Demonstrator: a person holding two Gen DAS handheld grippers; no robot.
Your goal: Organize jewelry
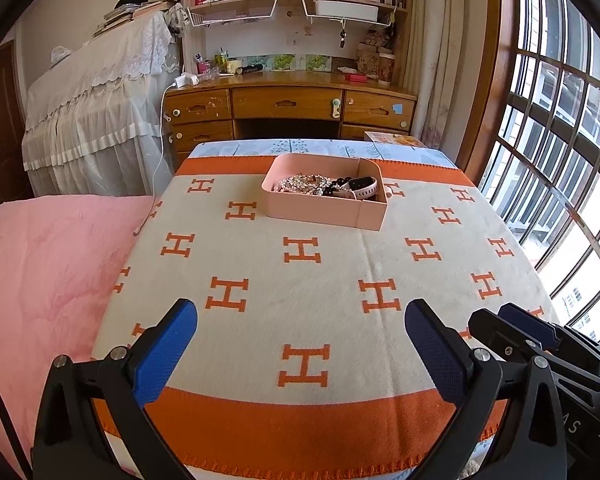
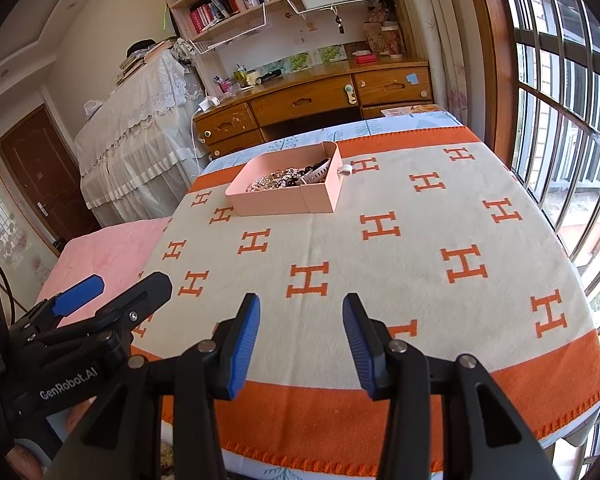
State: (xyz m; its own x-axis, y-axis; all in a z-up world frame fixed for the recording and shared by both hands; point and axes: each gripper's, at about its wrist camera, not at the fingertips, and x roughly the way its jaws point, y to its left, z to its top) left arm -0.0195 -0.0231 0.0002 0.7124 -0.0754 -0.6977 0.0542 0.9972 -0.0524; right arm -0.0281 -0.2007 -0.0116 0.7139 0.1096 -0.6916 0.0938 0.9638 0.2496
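Observation:
A pink tray [image 1: 320, 210] [image 2: 276, 202] sits at the far end of the cream and orange blanket [image 1: 300, 280] [image 2: 380, 240]. Inside lie a sparkly beaded piece [image 1: 306, 184] [image 2: 274, 179], dark beads [image 1: 336, 184] and a white watch band [image 1: 364, 189] [image 2: 318, 174]. A small white piece [image 2: 346, 169] lies on the blanket just right of the tray. My left gripper [image 1: 300, 344] hangs open over the near end of the blanket, nothing between its blue pads. My right gripper [image 2: 300, 340] is open too, narrower, and empty. Both are far from the tray.
A pink quilt [image 1: 48, 280] [image 2: 108, 252] lies left of the blanket. Behind stand a wooden desk [image 1: 288, 100] with shelves of books, and a lace-covered cabinet [image 1: 100, 112]. A barred window [image 1: 560, 120] runs along the right. A white cable [image 1: 158, 160] hangs by the desk.

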